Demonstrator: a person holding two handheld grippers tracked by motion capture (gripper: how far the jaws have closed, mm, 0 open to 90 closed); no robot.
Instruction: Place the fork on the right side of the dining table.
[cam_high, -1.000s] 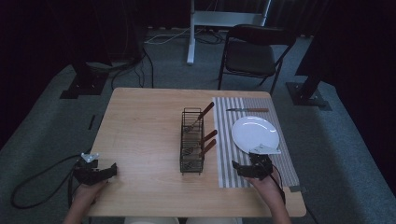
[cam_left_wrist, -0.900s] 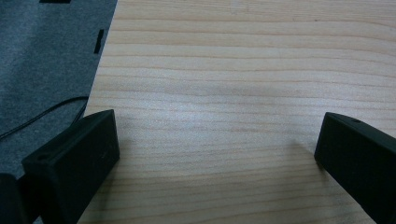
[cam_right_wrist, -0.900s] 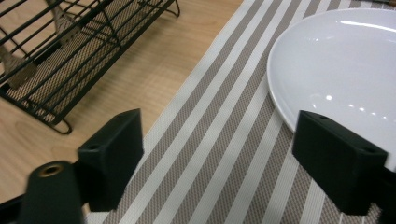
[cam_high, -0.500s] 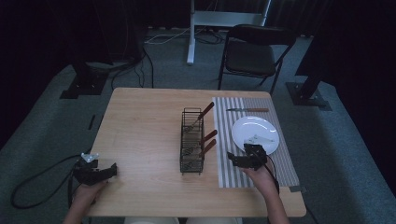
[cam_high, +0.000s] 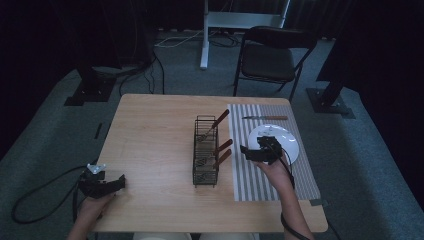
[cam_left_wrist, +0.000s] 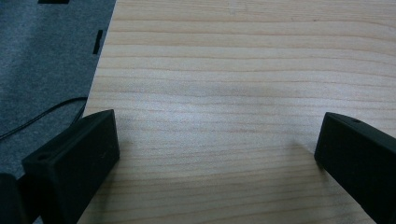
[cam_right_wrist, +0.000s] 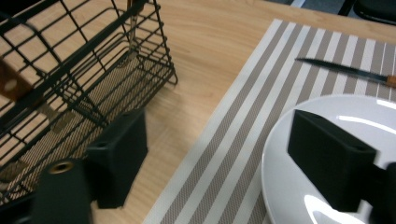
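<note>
High view. The right gripper (cam_high: 246, 151) hangs open and empty over the striped mat (cam_high: 250, 185), between the wire rack (cam_high: 205, 150) and the plate (cam_high: 291, 145), its jaws pointing toward the rack. Three wooden-handled utensils (cam_high: 223, 147) lean out of the rack toward the gripper; a knife (cam_high: 265, 118) lies on the mat beyond the plate. The left gripper (cam_high: 119, 183) rests open near the tabletop's (cam_high: 150, 130) near-left corner, well apart from everything. Risk: a sideways reach for a handle could push the light rack along the tabletop or tip it, since nothing steadies it.

Left gripper view. The jaws stand wide apart over bare tabletop (cam_left_wrist: 224, 70), holding nothing. From here this gripper likely cannot brace the rack in time.

Right gripper view. The jaws are spread and empty; one stands before the rack (cam_right_wrist: 84, 70), the other over the plate (cam_right_wrist: 327, 126). The knife (cam_right_wrist: 345, 71) lies on the mat (cam_right_wrist: 247, 116) past the plate's rim. Risks: the jaw over the plate may strike its rim and shift it on the mat; the other jaw may catch in the rack's wires rather than close on a handle; a slanted handle gripped near its end may slip out.
</note>
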